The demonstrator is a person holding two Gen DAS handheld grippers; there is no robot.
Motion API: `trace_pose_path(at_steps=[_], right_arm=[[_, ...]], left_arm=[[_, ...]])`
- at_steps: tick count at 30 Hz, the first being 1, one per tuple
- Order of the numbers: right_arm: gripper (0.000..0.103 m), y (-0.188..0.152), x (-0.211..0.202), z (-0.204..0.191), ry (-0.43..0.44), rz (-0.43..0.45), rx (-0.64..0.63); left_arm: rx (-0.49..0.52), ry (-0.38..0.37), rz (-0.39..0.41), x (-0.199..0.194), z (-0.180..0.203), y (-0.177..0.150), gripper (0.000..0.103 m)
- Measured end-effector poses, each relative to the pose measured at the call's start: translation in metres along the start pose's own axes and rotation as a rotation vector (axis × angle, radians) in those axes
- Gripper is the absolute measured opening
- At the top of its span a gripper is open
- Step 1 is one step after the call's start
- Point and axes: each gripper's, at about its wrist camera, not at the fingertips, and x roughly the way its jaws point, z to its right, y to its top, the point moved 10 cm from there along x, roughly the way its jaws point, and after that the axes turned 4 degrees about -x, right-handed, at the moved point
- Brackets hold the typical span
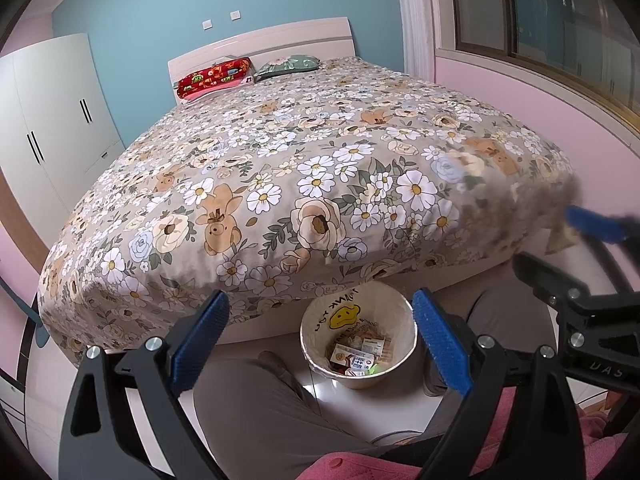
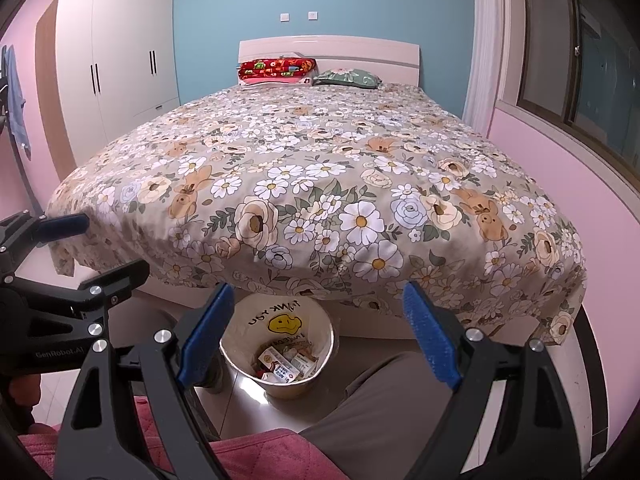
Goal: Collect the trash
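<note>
Bin (image 1: 358, 344), smiley-bag lined, holds what look like small cartons; both grippers (image 1: 320, 344) (image 2: 318, 334) gape empty.

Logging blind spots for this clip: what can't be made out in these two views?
- Trash bin contents: small packets, labels too small to read in both wrist views.
- Right gripper in the left wrist view: smeared by blur, cut by the frame edge.
- Floor under the bed: hidden by the overhanging floral cover.
- Loose trash elsewhere: none discernible.
</note>
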Motion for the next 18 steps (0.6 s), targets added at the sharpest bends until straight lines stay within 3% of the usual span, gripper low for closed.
trace_pose_path(at_steps=[18], right_arm=[[0.085,-0.0065,0.0033,0.0002,0.011,-0.011,0.003]], left_arm=[[0.000,-0.008,0.002,0.0005,0.0053,-0.0007,0.094]])
